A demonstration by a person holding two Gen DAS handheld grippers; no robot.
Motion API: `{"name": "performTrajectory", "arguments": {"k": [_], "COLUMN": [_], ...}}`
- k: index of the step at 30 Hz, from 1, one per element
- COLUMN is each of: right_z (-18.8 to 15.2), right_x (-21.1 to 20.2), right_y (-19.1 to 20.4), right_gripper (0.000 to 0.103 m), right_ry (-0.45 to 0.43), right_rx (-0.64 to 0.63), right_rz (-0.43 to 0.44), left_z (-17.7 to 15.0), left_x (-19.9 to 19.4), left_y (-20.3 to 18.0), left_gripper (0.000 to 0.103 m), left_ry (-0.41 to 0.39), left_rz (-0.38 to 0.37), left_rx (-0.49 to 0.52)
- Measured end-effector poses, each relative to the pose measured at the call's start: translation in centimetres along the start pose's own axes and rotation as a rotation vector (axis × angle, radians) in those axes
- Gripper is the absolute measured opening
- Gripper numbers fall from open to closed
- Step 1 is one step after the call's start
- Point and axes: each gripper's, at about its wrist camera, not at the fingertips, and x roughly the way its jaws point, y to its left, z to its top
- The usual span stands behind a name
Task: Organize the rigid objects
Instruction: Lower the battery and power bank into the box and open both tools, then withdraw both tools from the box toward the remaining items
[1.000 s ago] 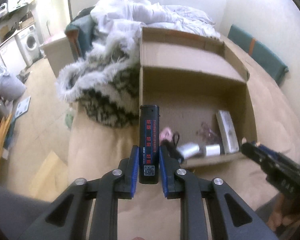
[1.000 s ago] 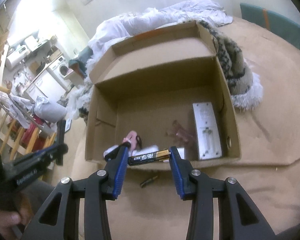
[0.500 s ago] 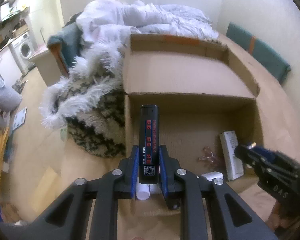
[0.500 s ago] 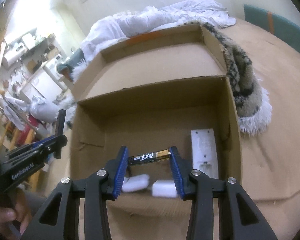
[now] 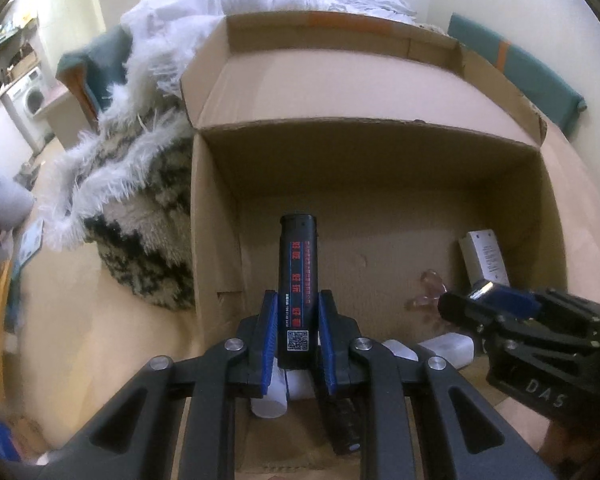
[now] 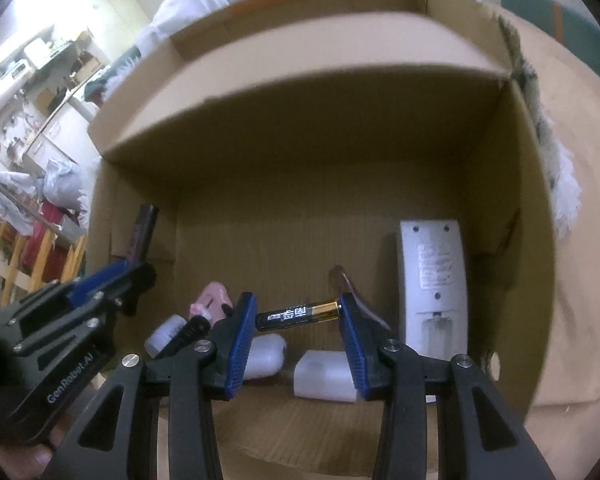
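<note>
Both claws have moved forward over the cardboard box (image 5: pixel 216 208) since a second ago. The left claw (image 5: pixel 298 334) is clamped on a black lighter (image 5: pixel 298 280), long axis pointing away; the right claw (image 6: pixel 298 318) pinches a battery (image 6: pixel 298 315) crosswise, gold end right.

The cardboard box (image 6: pixel 532 240) floor lies bare at the back; white bottles (image 6: pixel 324 376) and a remote (image 6: pixel 434 280) crowd its near edge.

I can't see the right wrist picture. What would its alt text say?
The right tool grips a black-and-gold battery sideways between its blue pads, above the open cardboard box. Below lie a grey remote, white containers and a pink item; the left tool holds a black lighter.
</note>
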Motion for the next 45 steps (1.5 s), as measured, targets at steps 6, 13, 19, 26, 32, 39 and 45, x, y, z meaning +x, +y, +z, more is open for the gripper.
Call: {"name": "performTrajectory", "arguments": {"k": [6,13,19,26,32,39,45], "right_z": [-0.2,0.1,0.2,0.7,0.7,0.6,0.2], "right_x": [1.1,1.6,1.3,-0.7,-1.4,-2.1,-3.0], "right_y": [-0.5,-1.1,-1.8,-2.8,-3.4,-3.5,-3.5], "right_gripper": [0.044,0.044,0.051,0.089,0.097,0.097,0.097], "right_ry": [0.041,0.053,0.039,-0.050,-0.074,-0.085,-0.103], "right_rx": [0.027,0.060,0.074,0.132,0.154,0.168,0.181], "right_rz": [-0.013,-0.010,0.012,0.085,0.100,0.106,0.112], "left_z": [-0.2,-0.4,-0.4,-0.5,-0.7,-0.4,-0.7], "left_x": [0.9,1.5,1.0,-0.2,-0.9,-1.4,-3.2], "left_y": [-0.1,-0.4,-0.7,-1.3,-2.6,-1.9,-1.2], "left_gripper": [0.017,0.019,0.043,0.066,0.087,0.087,0.087], "left_ry": [0.027,0.056,0.039,0.012,-0.013,-0.017,-0.057], "left_rz": [0.002,0.002,0.000,-0.032,0.008,0.006,-0.003], "left_rx": [0.000,-0.003,0.011,0.024,0.074,0.042,0.030]}}
